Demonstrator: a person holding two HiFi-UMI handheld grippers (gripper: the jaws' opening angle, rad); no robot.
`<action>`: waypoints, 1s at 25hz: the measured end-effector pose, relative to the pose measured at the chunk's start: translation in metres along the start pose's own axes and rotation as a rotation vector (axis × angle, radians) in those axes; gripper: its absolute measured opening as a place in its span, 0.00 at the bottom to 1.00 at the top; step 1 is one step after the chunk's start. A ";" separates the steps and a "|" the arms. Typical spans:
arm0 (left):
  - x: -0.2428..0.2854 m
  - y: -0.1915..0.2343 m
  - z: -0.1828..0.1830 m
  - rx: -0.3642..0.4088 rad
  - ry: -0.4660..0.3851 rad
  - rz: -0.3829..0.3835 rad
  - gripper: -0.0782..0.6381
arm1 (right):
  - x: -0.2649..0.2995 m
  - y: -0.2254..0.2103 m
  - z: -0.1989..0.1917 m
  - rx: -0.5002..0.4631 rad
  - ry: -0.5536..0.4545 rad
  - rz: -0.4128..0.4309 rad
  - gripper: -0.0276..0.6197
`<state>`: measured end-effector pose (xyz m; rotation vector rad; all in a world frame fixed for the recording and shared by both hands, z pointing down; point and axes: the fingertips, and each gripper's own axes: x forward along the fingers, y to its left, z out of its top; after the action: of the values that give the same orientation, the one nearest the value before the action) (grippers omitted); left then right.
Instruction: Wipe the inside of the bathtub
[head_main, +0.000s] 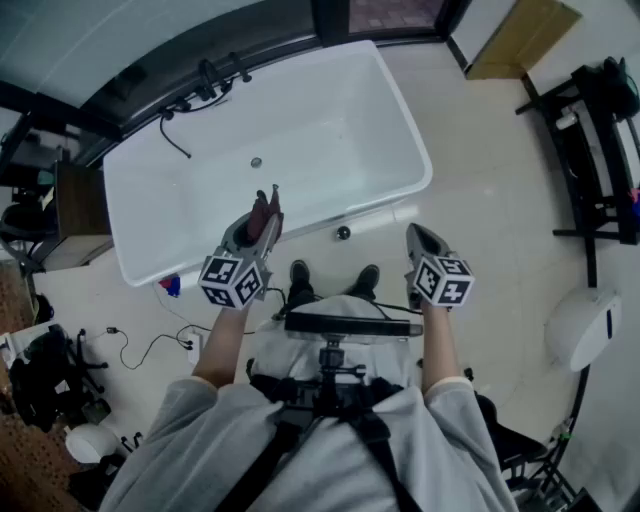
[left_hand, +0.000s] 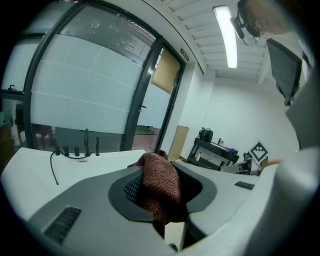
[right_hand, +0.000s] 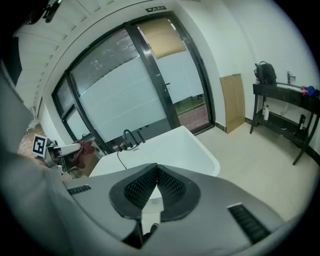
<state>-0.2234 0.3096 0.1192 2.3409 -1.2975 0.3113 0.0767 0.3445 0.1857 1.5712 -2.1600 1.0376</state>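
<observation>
Pale floor, the white tub (head_main: 300, 130) filling the upper middle of the head view; your left gripper (head_main: 266, 212) pinches a brown cloth (left_hand: 160, 187) at the tub's near rim; your right gripper (head_main: 424, 240), jaws pressed together on nothing, hangs over floor lower right; the basin lies ahead, lengthwise left to right, nearer your left.

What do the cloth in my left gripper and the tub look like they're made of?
The reddish-brown cloth looks like terry or microfibre: a matte, nubbly looped pile that drapes softly. The white rectangular bathtub looks like glossy acrylic or enamel: smooth, seamless and evenly shiny. Which of the two cannot be told.
</observation>
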 end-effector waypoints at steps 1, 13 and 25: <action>0.002 -0.005 -0.001 0.006 0.001 -0.001 0.27 | -0.003 -0.003 0.001 -0.005 -0.003 0.002 0.05; 0.043 -0.079 0.001 0.018 -0.027 -0.012 0.27 | -0.034 -0.054 0.014 -0.058 -0.008 0.054 0.05; 0.058 -0.101 0.014 0.089 -0.012 -0.048 0.27 | -0.028 -0.067 0.037 -0.065 -0.036 0.053 0.05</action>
<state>-0.1076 0.3064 0.1030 2.4480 -1.2543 0.3468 0.1552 0.3288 0.1689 1.5229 -2.2475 0.9520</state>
